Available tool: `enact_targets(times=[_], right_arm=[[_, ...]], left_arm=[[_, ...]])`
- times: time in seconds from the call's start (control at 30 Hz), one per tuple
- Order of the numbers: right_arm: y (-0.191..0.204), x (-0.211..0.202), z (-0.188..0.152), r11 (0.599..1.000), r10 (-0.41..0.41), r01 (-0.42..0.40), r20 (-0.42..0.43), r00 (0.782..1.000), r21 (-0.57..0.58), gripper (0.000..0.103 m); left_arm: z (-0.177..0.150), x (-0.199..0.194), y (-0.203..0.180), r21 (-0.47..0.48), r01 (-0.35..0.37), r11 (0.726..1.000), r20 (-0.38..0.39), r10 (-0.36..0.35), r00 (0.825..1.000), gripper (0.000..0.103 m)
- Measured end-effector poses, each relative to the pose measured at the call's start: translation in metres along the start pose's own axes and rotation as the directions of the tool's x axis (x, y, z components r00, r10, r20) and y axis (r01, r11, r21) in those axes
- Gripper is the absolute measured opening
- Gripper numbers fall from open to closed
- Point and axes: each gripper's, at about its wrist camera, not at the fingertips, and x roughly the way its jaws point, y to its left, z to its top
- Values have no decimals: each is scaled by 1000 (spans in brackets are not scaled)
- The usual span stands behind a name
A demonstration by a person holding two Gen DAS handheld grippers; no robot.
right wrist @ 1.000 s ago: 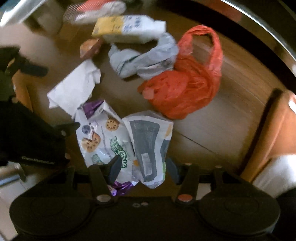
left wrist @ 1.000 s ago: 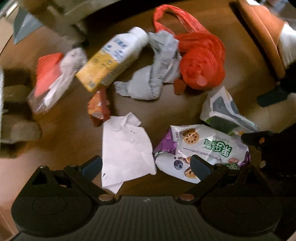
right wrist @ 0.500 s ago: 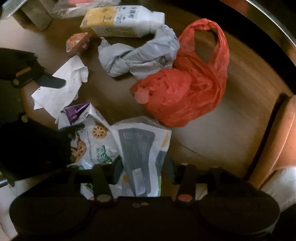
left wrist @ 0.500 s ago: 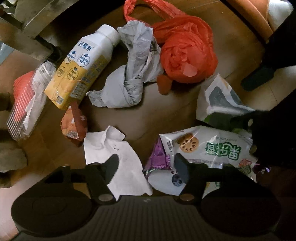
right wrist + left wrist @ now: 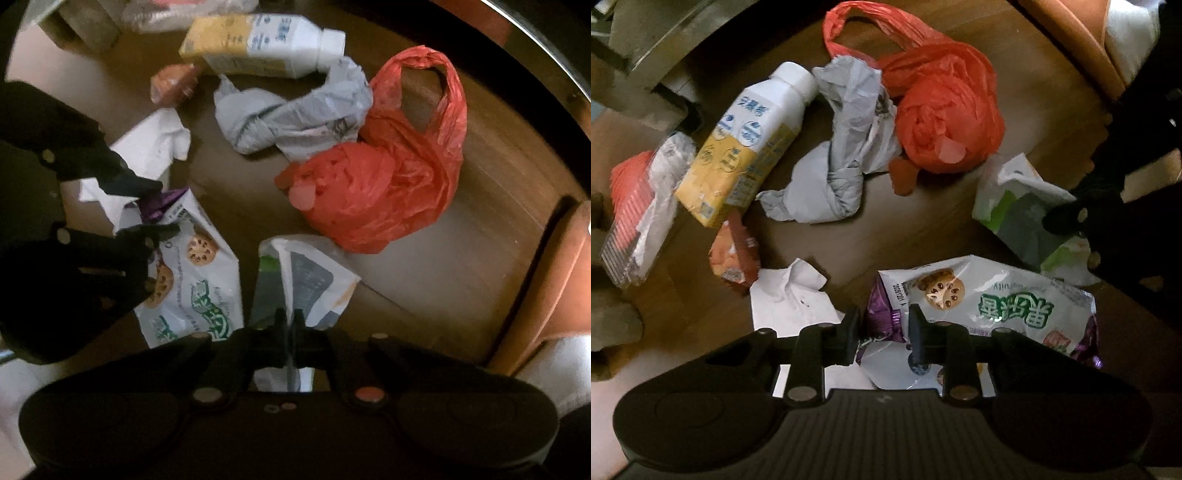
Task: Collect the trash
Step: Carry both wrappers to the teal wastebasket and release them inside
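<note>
At lower centre of each wrist view, left gripper [image 5: 882, 334] has just closed onto the cookie bag's [image 5: 997, 295] purple corner, its length running rightward, while right gripper [image 5: 290, 328] has just pinched shut on the grey-green wrapper [image 5: 306, 280].

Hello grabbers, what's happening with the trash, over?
Left gripper just closed on the white-and-purple cookie snack bag. Right gripper just pinched shut on the white-and-green crumpled packet. White tissue touches the left finger; nothing blocking.
</note>
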Motion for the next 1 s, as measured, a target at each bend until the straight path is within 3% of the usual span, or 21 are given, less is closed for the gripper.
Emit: enact_targets(times=[0.23, 0.5, 0.63, 0.77, 1.0], right_arm=[[3, -46, -5, 999, -13, 17, 72, 997, -48, 0], [8, -131, -13, 999, -21, 26, 213, 977, -22, 0], [14, -184, -21, 999, -10, 23, 338, 941, -36, 0], [25, -234, -31, 996, -8, 47, 448, 894, -76, 0], [42, -313, -38, 994, 11, 59, 607, 795, -95, 0]], left_arm=[[-1, -51, 5, 3, -34, 999, 39, 34, 999, 25], [-18, -131, 18, -88, -127, 988, 108, 136, 985, 25], [-28, -179, 31, -179, -178, 968, 166, 208, 964, 25], [-42, -229, 50, -306, -184, 934, 228, 259, 939, 25], [-73, -311, 78, -453, -217, 865, 319, 384, 866, 25]])
